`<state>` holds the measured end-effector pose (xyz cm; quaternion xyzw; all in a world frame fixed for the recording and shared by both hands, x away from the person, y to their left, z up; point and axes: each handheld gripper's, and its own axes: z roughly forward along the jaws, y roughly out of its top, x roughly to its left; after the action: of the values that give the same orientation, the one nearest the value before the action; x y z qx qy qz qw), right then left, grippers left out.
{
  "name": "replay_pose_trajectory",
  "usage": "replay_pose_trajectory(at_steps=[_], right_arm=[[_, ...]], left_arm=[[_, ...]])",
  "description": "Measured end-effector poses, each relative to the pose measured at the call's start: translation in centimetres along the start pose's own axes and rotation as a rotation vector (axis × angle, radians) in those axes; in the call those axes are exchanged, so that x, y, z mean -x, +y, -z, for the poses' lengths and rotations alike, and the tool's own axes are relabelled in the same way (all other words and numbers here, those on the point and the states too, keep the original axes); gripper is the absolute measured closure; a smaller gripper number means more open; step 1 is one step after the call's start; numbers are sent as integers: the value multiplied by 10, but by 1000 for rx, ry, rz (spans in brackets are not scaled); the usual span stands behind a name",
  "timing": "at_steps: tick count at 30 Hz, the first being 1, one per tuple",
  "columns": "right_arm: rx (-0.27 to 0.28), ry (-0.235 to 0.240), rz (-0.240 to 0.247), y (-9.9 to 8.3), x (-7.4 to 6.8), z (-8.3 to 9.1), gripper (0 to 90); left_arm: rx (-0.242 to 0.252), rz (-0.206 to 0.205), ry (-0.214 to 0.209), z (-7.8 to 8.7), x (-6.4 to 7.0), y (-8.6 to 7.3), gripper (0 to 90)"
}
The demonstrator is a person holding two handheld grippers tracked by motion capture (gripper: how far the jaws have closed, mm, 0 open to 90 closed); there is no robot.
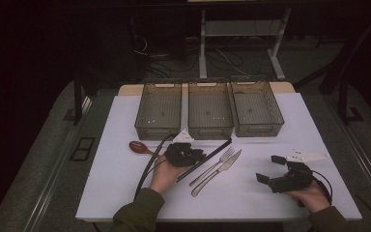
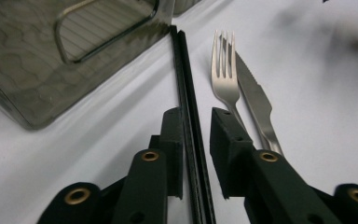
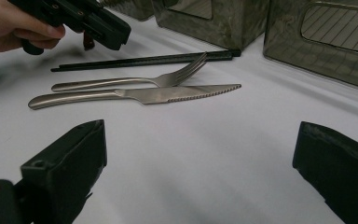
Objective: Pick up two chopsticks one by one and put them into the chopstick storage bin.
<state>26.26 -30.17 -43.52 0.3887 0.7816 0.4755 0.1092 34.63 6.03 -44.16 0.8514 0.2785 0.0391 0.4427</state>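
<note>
The white table (image 1: 125,193) has much free surface near its front edge, and the right gripper (image 1: 274,170) rests there with its jaws spread wide, holding nothing. Three grey bins (image 1: 208,111) stand in a row at the far side. A fork (image 2: 223,77) and a knife (image 2: 256,100) lie just beside the black chopsticks (image 2: 186,84). The left gripper (image 2: 196,128) has one jaw on each side of these long, thin, dark chopsticks, and a gap remains on one side. A brown spoon (image 1: 137,147) lies to the left.
</note>
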Motion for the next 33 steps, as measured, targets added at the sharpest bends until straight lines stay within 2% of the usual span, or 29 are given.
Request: replay_pose_trajectory(at_steps=[7, 11, 16, 19, 21, 28, 33], right_arm=[[-1, 2, -1, 0, 0, 0, 23], [-2, 1, -1, 0, 0, 0, 23], [-1, 0, -1, 0, 0, 0, 23], [-2, 0, -1, 0, 0, 0, 23], [-2, -3, -2, 0, 0, 0, 23], [-1, -3, -2, 0, 0, 0, 23], [0, -4, -3, 0, 0, 0, 23]], left_arm=[[-35, -8, 2, -4, 0, -2, 792], [-51, 2, 10, -7, 0, -4, 810], [-65, -17, 12, -8, -1, -4, 819], [-71, 2, 19, -9, 0, -5, 821], [-79, -8, 19, -10, -1, -5, 825], [-86, 1, 31, -11, 0, -7, 826], [-81, -15, 38, -12, 0, -7, 842]])
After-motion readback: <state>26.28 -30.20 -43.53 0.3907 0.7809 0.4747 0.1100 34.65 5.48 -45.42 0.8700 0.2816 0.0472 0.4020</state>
